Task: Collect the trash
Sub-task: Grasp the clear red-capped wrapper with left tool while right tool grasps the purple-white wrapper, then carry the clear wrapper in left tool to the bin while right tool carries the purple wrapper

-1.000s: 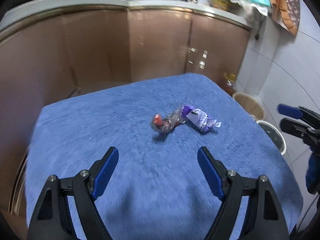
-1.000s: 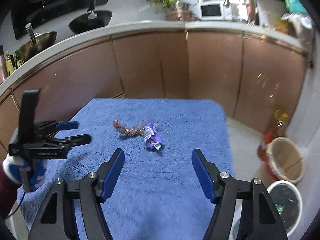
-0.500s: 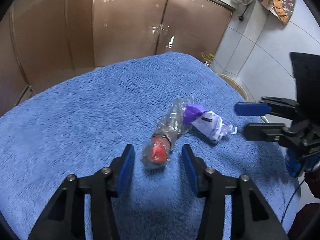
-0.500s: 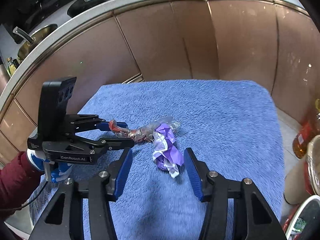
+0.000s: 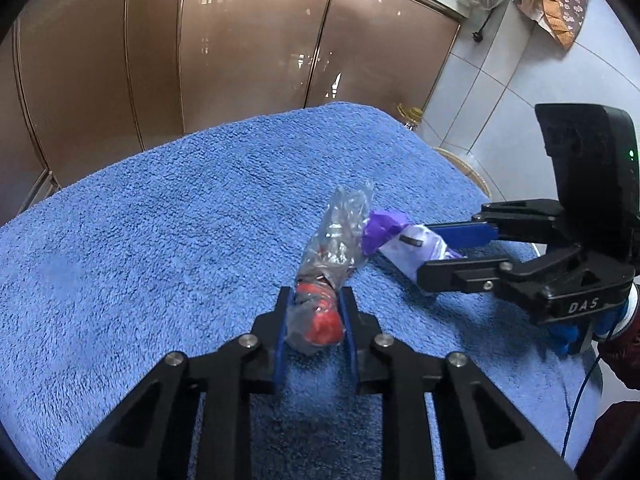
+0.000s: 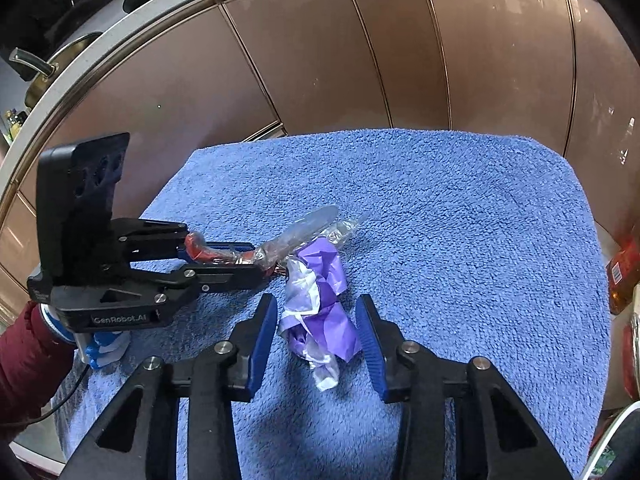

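A clear crinkled wrapper with a red end lies on the blue towel. My left gripper is closing, and its blue pads press on that red end from both sides. Touching the clear one is a purple and white wrapper. My right gripper straddles it with the jaws closing; the right pad touches it and a sliver of towel shows at the left pad. In the right wrist view the left gripper comes in from the left, holding the clear wrapper. In the left wrist view the right gripper reaches round the purple wrapper.
Brown cabinet doors curve behind the towel-covered table. A wicker basket stands on the floor past the table's right edge, with an orange bottle and a white-rimmed bin close by. Red sleeves show at both hands.
Both grippers came down and forward onto the two wrappers. The left jaws narrowed from wide apart until they pinched the red end; the right jaws narrowed around the purple wrapper.
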`<action>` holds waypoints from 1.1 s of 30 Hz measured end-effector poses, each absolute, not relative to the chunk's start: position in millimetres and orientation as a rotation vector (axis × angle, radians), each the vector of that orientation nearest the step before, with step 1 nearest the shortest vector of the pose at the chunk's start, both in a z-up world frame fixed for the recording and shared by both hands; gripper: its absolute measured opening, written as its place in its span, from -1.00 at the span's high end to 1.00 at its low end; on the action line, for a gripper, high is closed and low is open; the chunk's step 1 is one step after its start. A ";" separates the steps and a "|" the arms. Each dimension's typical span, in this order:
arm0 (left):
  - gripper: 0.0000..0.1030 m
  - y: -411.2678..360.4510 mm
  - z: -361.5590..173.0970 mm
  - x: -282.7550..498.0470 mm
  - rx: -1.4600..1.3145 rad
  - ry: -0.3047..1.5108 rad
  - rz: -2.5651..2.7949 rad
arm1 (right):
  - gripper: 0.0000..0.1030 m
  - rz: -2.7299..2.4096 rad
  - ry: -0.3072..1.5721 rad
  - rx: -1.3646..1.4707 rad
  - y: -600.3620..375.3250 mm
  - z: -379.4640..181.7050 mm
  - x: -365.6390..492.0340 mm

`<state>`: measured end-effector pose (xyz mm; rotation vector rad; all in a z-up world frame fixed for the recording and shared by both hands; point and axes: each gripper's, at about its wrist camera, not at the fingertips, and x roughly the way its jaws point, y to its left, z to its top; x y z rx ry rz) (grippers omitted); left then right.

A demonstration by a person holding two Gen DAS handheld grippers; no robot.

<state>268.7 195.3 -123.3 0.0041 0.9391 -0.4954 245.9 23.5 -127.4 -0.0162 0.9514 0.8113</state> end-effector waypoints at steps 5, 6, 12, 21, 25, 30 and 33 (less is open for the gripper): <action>0.61 195.1 -122.6 260.2 0.007 0.935 -0.483 | 0.41 0.815 0.952 -0.023 30.4 -130.8 247.2; 0.61 195.1 -122.3 260.2 0.006 0.935 -0.479 | 0.43 0.811 0.948 -0.033 31.3 -130.5 246.2; 0.62 197.1 -115.2 253.2 -0.008 0.928 -0.450 | 0.45 0.807 0.929 -0.023 30.1 -128.0 241.1; 0.62 200.9 -84.6 222.2 -0.040 0.871 -0.402 | 0.45 0.795 0.884 0.004 -2.1 -98.1 203.5; 0.62 198.3 -68.8 196.7 -0.054 0.842 -0.384 | 0.45 0.785 0.857 0.020 -21.8 -80.7 179.4; 0.62 193.3 -51.4 161.2 -0.065 0.810 -0.366 | 0.45 0.774 0.820 0.031 -37.1 -59.2 148.4; 0.62 192.4 -39.4 134.4 -0.066 0.785 -0.350 | 0.45 0.768 0.794 0.032 -47.6 -45.9 127.9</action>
